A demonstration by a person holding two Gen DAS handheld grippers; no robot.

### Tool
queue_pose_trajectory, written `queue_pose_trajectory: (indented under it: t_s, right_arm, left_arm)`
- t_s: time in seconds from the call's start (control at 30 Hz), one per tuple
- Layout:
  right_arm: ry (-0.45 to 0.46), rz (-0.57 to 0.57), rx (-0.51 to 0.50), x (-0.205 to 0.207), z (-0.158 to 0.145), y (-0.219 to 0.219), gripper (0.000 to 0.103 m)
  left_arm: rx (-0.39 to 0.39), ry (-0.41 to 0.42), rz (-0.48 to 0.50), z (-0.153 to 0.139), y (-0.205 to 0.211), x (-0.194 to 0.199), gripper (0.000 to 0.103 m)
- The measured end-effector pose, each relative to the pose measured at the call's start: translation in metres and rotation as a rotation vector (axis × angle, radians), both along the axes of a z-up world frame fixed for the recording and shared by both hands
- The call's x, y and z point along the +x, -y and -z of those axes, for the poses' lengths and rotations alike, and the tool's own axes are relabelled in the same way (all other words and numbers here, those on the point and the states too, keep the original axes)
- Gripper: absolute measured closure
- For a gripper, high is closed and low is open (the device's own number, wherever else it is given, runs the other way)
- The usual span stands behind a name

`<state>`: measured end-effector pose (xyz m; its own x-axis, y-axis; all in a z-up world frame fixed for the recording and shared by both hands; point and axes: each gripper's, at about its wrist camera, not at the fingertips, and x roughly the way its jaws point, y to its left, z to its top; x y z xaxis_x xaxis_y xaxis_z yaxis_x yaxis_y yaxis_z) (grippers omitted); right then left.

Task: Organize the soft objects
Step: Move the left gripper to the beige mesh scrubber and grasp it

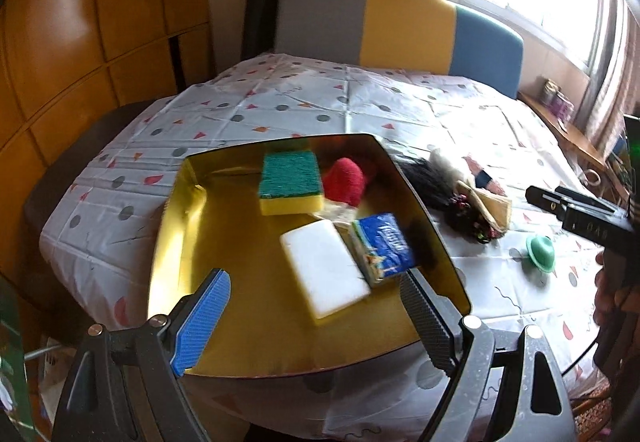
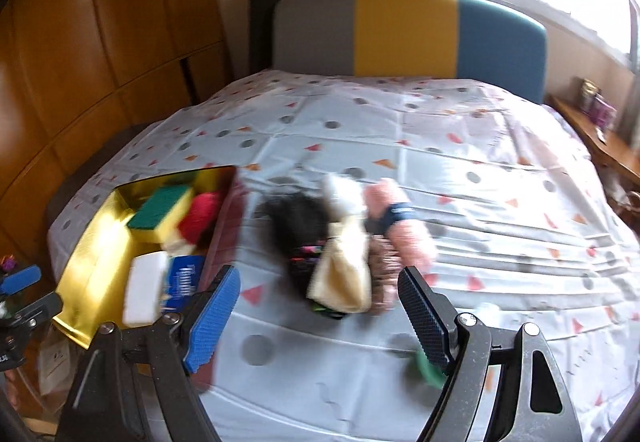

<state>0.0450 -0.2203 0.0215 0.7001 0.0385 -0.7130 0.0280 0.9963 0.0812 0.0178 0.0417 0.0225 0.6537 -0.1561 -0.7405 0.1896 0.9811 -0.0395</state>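
A gold tray holds a green-and-yellow sponge, a red fluffy item, a white sponge and a blue tissue pack. My left gripper is open and empty over the tray's near side. To the tray's right a pile of soft things lies on the cloth: a black fluffy item, a cream cloth, a white piece and a pink fuzzy item. My right gripper is open and empty just short of the pile. The tray also shows at the left in the right wrist view.
The table wears a white cloth with grey dots and red triangles. A green round object lies near the front right. A grey, yellow and blue chair back stands behind the table. Wooden cabinets stand at the left.
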Motion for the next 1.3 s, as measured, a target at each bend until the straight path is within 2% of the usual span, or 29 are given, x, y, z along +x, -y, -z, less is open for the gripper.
queue_pose_trajectory:
  t_s: [0.23,0.33,0.5,0.73,0.83,0.93,1.03,1.17,1.3]
  right_arm:
    - [-0.008,0.137,-0.028,-0.002,0.012,0.065,0.021]
    - [-0.013,0.211,0.0,-0.005,0.024,0.096,0.021]
    - [-0.024,0.339,0.117,-0.015,0.041,0.136,0.021]
    - [-0.005,0.346,0.178,-0.018,0.036,0.143,0.021]
    - [0.0,0.338,0.189,-0.017,0.035,0.141,0.021]
    - [0.003,0.336,0.203,-0.018,0.034,0.141,0.021]
    - [-0.001,0.339,0.217,-0.018,0.034,0.143,0.021]
    - [-0.003,0.339,0.223,-0.017,0.034,0.144,0.02]
    - [-0.006,0.338,0.244,-0.017,0.035,0.146,0.02]
  left_arm:
    - [-0.054,-0.053,0.101,-0.001,0.029,0.008,0.018]
    - [-0.084,-0.077,0.132,-0.004,0.042,0.015,0.023]
    - [-0.115,-0.128,0.184,-0.006,0.072,0.033,0.028]
    - [-0.107,-0.189,0.274,0.001,0.126,0.059,0.054]
    - [-0.132,-0.235,0.288,0.008,0.141,0.072,0.058]
    - [-0.117,-0.253,0.299,0.016,0.157,0.084,0.067]
    - [-0.12,-0.278,0.302,0.024,0.171,0.096,0.073]
    - [-0.136,-0.336,0.266,0.036,0.181,0.113,0.073]
    - [-0.211,-0.39,0.246,0.041,0.183,0.126,0.073]
